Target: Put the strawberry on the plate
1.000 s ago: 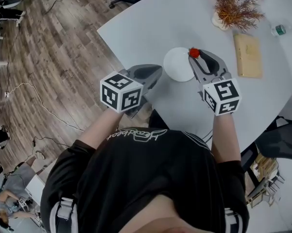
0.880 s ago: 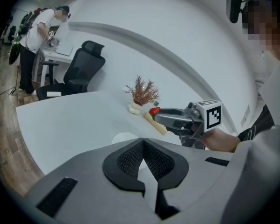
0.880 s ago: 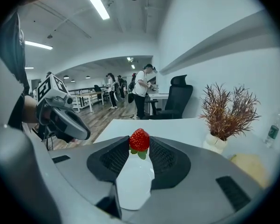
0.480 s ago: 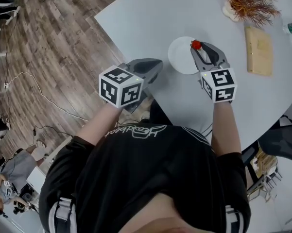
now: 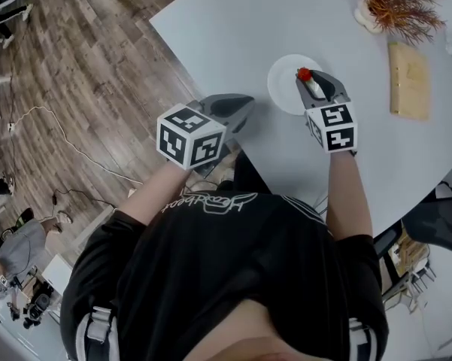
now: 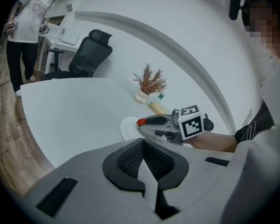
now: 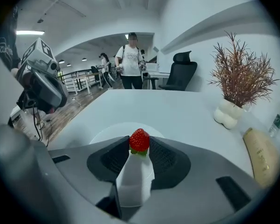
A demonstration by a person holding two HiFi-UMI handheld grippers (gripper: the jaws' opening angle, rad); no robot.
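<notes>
the right gripper (image 5: pixel 305 78) was clamped on the strawberry (image 5: pixel 304 74), the red fruit pinched at the very tips of its two jaws with its green leaves pointing down toward the gripper body. in the right gripper view the strawberry (image 7: pixel 139 140) stood upright between the dark pads, and the round white plate (image 7: pixel 106 134) lay just beyond and below it. from the head view the fruit sat over the right part of the plate (image 5: pixel 283 90), inside the rim; whether it touched the plate could not be told.

the left gripper (image 5: pixel 244 106) was held apart from the plate, over the near edge of the white table (image 5: pixel 233 28), its jaws closed together with nothing between them. its own view showed the pads meeting at the tips (image 6: pixel 142 143), and past them the right gripper (image 6: pixel 141 123) with the strawberry (image 6: pixel 140 122) at the plate (image 6: pixel 126 128).

farther across the table stood a dried reddish plant in a white vase (image 5: pixel 395 7), with a pale wooden board (image 5: pixel 409 79) lying near it. a black office chair (image 7: pixel 180 73) stood beyond the table's far side.
</notes>
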